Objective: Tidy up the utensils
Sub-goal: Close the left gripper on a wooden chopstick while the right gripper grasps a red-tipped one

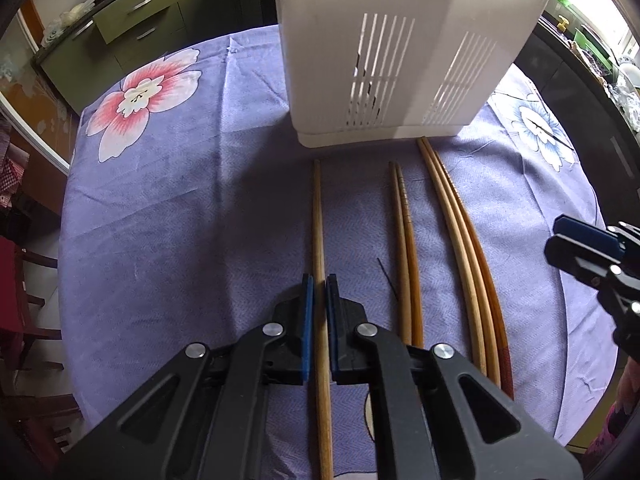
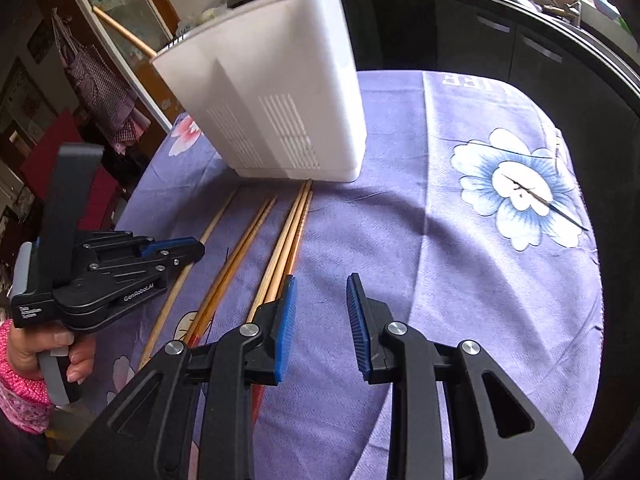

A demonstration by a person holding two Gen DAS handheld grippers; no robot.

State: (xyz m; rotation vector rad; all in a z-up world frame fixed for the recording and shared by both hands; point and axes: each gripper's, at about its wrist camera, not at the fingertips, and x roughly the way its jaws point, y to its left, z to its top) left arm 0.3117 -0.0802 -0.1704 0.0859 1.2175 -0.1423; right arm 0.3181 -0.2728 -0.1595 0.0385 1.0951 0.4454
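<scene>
So the left gripper (image 1: 319, 284) has its blue pads (image 1: 307, 312) squeezed in on a single wooden chopstick (image 1: 318, 216), which runs straight up the middle of the left wrist view between the two fingers and stops just short of the holder. From the right wrist view you can see that same gripper (image 2: 192, 246) at the left edge, pointing down at the table, with a hand (image 2: 48, 348) in a pink dotted sleeve (image 2: 20, 396) wrapped around its handle. The right gripper (image 2: 322, 304) has its fingers spread with nothing between them, just purple cloth showing in the gap; its left pad (image 2: 286, 320) sits right beside the ends of the long chopsticks, whether touching I can't tell. Moving outward, right of the pinched stick lies a pair of chopsticks (image 1: 406, 240) side by side, and further right a longer bundle of chopsticks (image 1: 460, 232) whose tips reach the base of the holder. That white slotted utensil holder (image 1: 400, 60) stands at the top centre of the left view, and in the right view a couple of wooden handles (image 2: 124, 34) poke out of its top at the upper left. Everything sits on a purple flowered tablecloth (image 1: 180, 200), with dark kitchen cabinets (image 2: 500, 40) along the top of the frame behind.
</scene>
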